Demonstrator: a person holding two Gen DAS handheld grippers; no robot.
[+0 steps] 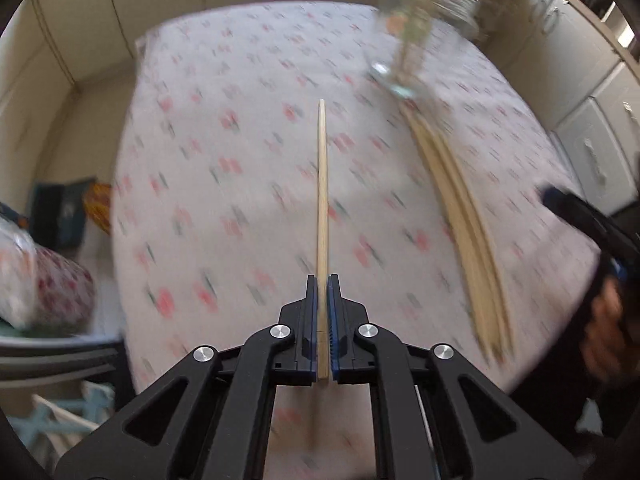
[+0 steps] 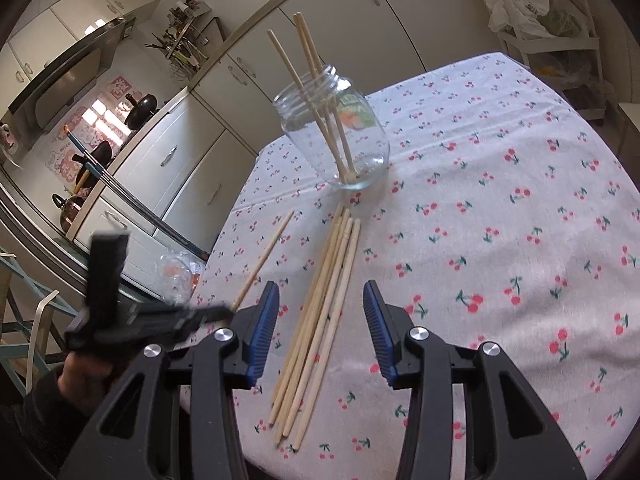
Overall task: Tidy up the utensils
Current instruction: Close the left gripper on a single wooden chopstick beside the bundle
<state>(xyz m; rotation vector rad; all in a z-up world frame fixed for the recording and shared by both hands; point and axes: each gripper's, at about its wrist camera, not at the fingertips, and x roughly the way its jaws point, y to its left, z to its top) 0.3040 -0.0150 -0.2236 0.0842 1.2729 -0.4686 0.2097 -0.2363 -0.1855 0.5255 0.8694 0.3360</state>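
My left gripper [image 1: 322,280] is shut on a single wooden chopstick [image 1: 322,184], which points straight ahead over the cherry-print tablecloth [image 1: 224,168]. In the right wrist view that chopstick [image 2: 266,256] slants up from the blurred left gripper [image 2: 222,313] at the table's left edge. My right gripper [image 2: 320,292] stands open just above a bundle of several chopsticks [image 2: 320,320] lying on the cloth, and its pads touch none of them. Behind the bundle stands a glass jar [image 2: 340,136] with a few chopsticks upright in it. The left wrist view shows the jar [image 1: 424,28] and bundle [image 1: 464,216] blurred.
The round table [image 2: 500,220] fills most of both views. White kitchen cabinets [image 2: 192,160] run behind it, and a crumpled plastic bag [image 2: 176,272] lies beside the table's left edge. A person's hand [image 2: 76,376] grips the left tool.
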